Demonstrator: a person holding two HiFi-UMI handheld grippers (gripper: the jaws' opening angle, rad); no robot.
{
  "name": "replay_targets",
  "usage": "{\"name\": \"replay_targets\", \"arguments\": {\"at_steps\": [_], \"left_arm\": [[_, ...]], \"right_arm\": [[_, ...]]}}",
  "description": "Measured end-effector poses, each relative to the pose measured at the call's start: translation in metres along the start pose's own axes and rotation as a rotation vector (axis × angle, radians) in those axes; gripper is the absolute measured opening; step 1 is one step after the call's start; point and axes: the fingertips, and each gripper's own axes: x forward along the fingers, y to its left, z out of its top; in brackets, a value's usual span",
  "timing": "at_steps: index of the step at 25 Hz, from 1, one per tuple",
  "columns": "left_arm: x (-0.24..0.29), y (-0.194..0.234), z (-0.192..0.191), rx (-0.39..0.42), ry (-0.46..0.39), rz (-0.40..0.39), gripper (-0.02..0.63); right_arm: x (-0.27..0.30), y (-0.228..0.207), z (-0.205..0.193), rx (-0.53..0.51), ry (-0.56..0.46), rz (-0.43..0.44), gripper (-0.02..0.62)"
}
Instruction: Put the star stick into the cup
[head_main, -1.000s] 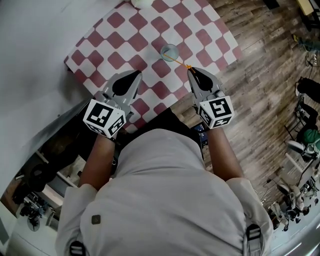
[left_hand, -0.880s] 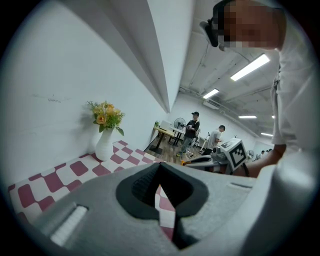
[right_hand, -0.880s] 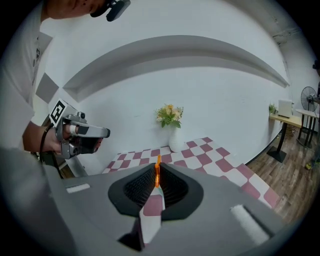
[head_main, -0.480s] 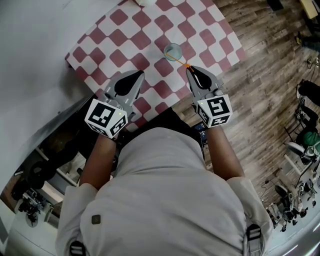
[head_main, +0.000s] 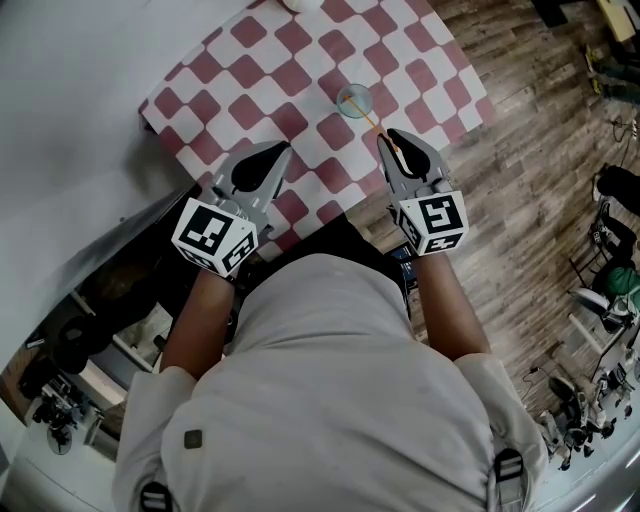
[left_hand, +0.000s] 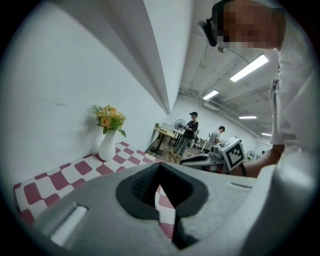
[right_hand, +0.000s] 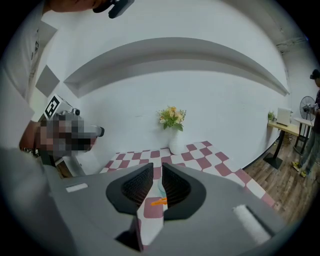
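Note:
A small clear cup stands on the red-and-white checked tablecloth. The thin star stick slants from the cup's mouth down to my right gripper. In the right gripper view the jaws of the right gripper stand close together with a narrow gap. The stick's orange end lies across that gap. My left gripper hovers over the table's near edge, left of the cup, shut and empty. In its own view the left gripper shows its tips touching.
A white vase of yellow flowers stands at the far end of the table by the white wall, also seen as the vase. Wooden floor lies right of the table. People stand by desks far off.
The head view has shifted a little, so the cup sits slightly further right. The stick's orange end now lies between the right jaws rather than at their tip. The left gripper holds its place.

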Motion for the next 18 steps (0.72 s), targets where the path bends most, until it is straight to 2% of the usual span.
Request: {"name": "replay_targets", "arguments": {"at_steps": [7,18], "left_arm": [[-0.020,-0.013,0.000,0.034,-0.022,-0.012,0.003],[-0.074,-0.046,0.008,0.104,-0.076,-0.047,0.003]], "right_arm": [[-0.021,0.011,0.005,-0.027,-0.034,-0.033,0.071],[-0.071,0.057,0.017,-0.070,-0.095,-0.080,0.070]]}}
